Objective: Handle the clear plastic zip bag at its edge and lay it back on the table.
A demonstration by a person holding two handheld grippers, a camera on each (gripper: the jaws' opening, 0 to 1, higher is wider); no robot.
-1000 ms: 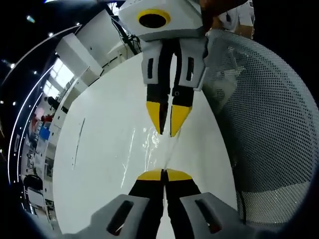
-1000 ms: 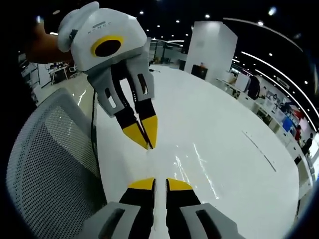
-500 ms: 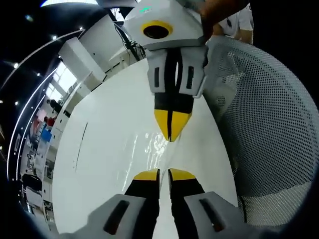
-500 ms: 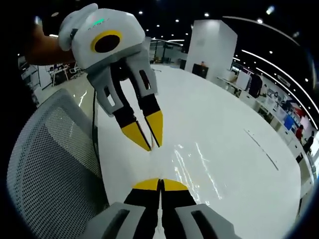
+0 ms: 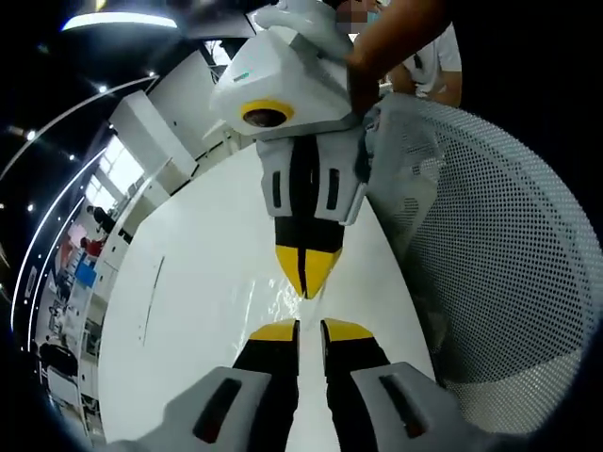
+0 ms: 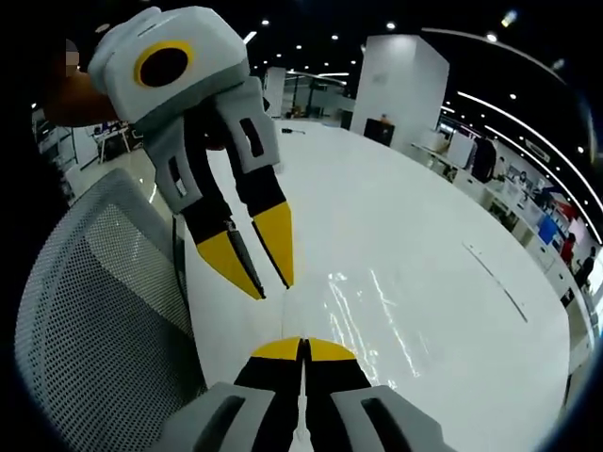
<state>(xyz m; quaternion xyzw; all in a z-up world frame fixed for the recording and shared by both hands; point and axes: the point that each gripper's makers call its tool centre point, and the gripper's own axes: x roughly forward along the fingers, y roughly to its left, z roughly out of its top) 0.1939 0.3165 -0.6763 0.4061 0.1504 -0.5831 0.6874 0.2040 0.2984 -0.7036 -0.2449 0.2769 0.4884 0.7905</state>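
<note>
Bag [image 6: 363, 306] lies flat on white table [image 6: 443, 348] near its edge, beside mesh chair [image 6: 94, 311]. Right gripper [image 6: 303, 349] pinched on the bag's near edge; left gripper [image 6: 259, 280] jaws parted, holding nothing. Laying looks nearly done; right's release remains.

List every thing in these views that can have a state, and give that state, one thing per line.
left gripper: jaws open, holding nothing
right gripper: jaws shut, apparently on the bag's edge
clear zip bag: lying wrinkled on the white table; zip open or closed, cannot tell
</note>
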